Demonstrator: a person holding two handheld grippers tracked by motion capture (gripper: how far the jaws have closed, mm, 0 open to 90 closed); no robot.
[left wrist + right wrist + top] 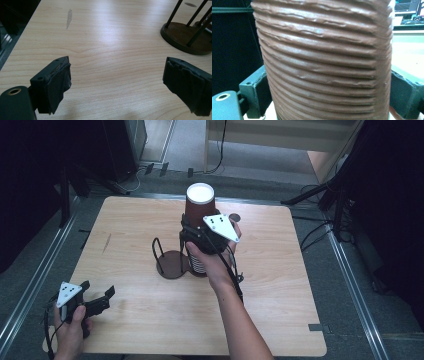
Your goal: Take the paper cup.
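One tabletop (280, 320), bare wood toward its left and near edges. One dark wire stand (172, 262) at centre. One brown ribbed cup (199, 207), perhaps topping a stack, clamped by the right gripper (200, 237). Left gripper (95, 302), near corner: jaws apart, empty.

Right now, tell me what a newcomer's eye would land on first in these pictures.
The tall brown ribbed cup with its white inside stands out first, near the middle of the wooden table, with the right gripper closed around its side. Beside it stands a dark wire stand on a round base. The left gripper rests open at the table's near left corner.
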